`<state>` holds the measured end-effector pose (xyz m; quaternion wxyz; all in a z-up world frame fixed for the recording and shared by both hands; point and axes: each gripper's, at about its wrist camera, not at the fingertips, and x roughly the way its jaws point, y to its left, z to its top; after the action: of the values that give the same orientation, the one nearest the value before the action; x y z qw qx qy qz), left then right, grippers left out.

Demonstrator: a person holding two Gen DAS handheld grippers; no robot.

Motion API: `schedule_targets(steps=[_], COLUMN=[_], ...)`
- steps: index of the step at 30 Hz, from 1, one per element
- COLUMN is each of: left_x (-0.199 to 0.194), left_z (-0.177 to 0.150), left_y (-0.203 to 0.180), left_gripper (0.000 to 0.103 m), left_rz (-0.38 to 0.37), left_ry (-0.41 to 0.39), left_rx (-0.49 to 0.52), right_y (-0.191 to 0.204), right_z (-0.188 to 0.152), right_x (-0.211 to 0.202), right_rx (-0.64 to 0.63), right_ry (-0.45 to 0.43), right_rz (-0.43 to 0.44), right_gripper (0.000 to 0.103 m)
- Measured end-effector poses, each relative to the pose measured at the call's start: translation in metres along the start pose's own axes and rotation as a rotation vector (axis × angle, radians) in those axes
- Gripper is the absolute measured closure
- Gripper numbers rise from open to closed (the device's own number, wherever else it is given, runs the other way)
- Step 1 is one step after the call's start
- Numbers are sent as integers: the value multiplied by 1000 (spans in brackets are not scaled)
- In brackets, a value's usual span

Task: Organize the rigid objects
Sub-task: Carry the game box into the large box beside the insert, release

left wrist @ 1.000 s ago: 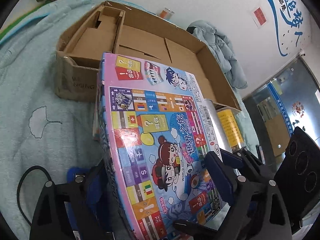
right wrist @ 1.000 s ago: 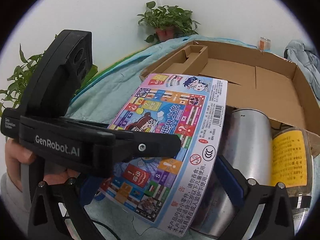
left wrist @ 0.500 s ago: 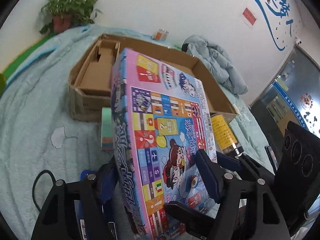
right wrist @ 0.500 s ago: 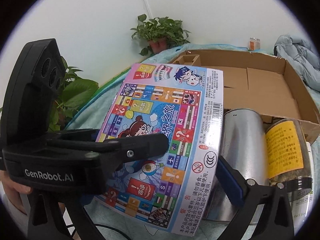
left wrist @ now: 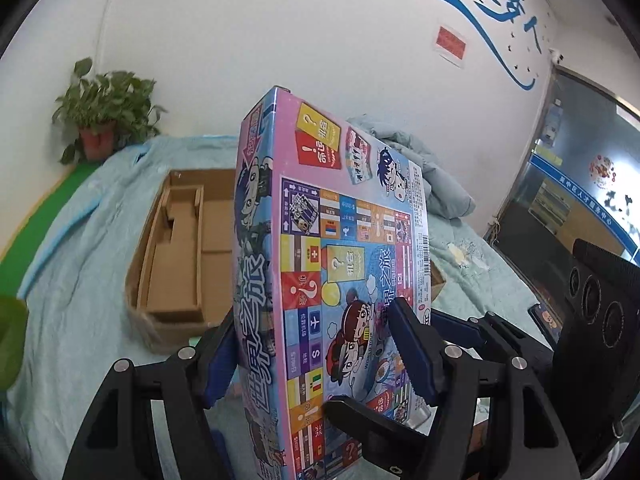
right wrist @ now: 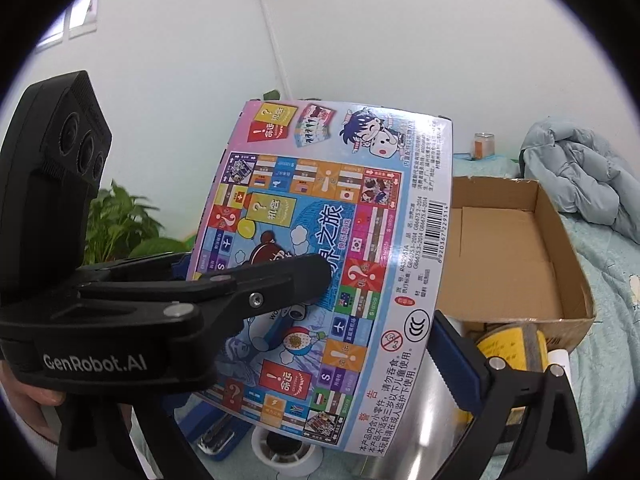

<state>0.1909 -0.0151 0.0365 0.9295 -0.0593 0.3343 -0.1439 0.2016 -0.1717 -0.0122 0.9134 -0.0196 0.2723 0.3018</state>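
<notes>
Game box (left wrist: 344, 280) between left fingers (left wrist: 412, 356)

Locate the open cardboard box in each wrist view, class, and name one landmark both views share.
Left wrist view: the cardboard box lies left of centre on the teal blanket, partly behind the board game box.
Right wrist view: the cardboard box sits at right, beyond the board game box.
Shared landmark: the pale blue padded jacket heaped beyond the box.

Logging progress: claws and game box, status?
Left claw just closed on game box. Right claw at its edge, grip unclear. Cardboard box ahead, open.
</notes>
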Motion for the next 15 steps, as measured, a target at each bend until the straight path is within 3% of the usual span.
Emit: schedule_targets(steps=[5, 15], left_x=[7, 56], left_z=[34, 106], left_y=[0, 16], left_gripper=[35, 35], left_rz=[-21, -37], left_ry=[-10, 45], left_rx=[15, 49], right_y=[-6, -24], right_z=[21, 66], right_x=[3, 34], right_rx=[-12, -9], right_ry=[-19, 20], right_rz=[-17, -45], right_gripper=[4, 4])
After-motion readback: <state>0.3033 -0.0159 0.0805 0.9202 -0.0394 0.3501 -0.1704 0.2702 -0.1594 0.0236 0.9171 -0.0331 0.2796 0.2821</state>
